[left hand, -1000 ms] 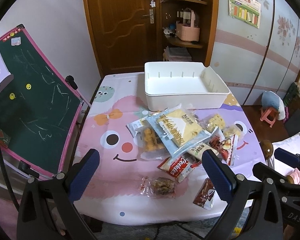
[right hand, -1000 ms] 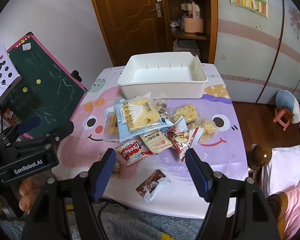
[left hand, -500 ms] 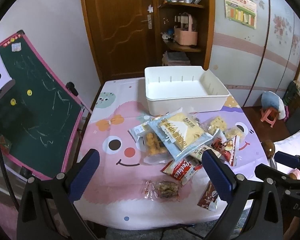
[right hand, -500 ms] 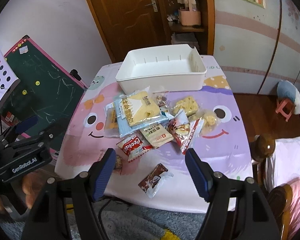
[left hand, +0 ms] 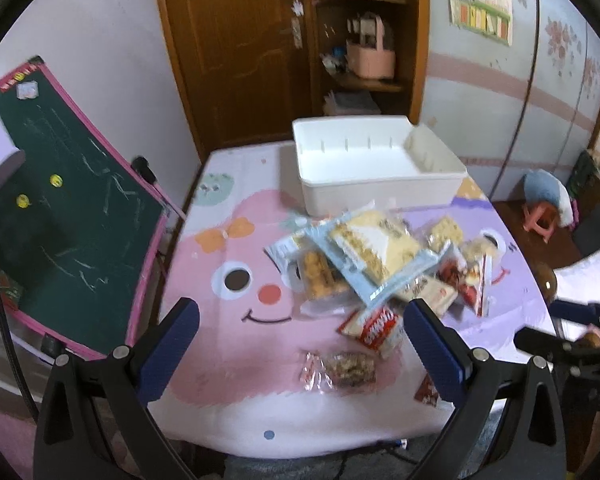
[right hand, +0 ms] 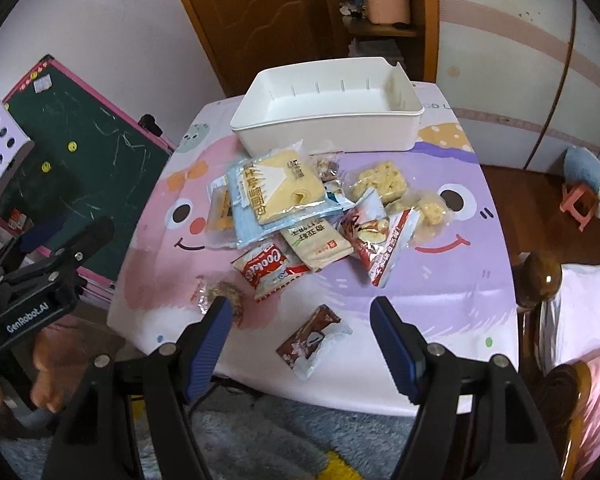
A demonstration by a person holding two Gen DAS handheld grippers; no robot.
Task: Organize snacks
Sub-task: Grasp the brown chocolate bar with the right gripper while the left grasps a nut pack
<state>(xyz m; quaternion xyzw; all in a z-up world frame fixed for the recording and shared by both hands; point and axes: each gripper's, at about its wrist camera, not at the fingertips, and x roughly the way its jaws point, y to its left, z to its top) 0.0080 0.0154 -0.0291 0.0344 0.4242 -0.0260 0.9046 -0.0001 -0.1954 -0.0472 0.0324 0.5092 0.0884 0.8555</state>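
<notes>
1. The snacks lie in a loose heap in the middle of the table (right hand: pixel 440 288), on a cartoon-face cloth of pink and purple. On top is a large pale-blue bread packet (right hand: pixel 276 196) with a yellow and white label; it overlaps a clear pack of golden biscuits (left hand: pixel 318 276) on its left.
2. Against the heap's near edge are a red-and-white Cookies packet (right hand: pixel 266 268) and a cream packet with green print (right hand: pixel 318 242), touching each other. To the right stands a red-and-white pouch (right hand: pixel 380 240), and behind it two clear-wrapped puffed-rice cakes (right hand: pixel 384 180).
3. Two pieces lie apart from the heap near the table's front edge: a brown chocolate-coloured wrapper (right hand: pixel 310 340) and a clear-wrapped nut bar (left hand: pixel 346 366).
4. Just beyond the heap stands an empty white bin (right hand: pixel 324 128) with ribbed inner walls, its front wall almost touching the bread packet.
5. The right gripper (right hand: pixel 300 344) hangs above the front edge with jaws spread wide and nothing between the pads; the brown wrapper shows in the gap below.
6. The left gripper (left hand: pixel 300 344) is likewise released and empty, and the nut bar shows in its gap.
7. Around: a green chalkboard (left hand: pixel 60 216) leans at the table's left, a wooden door (left hand: pixel 240 48) and corner shelves stand behind the bin, and a small pink stool (right hand: pixel 580 204) sits on the floor to the right. Nothing lies between the grippers and the snacks.
</notes>
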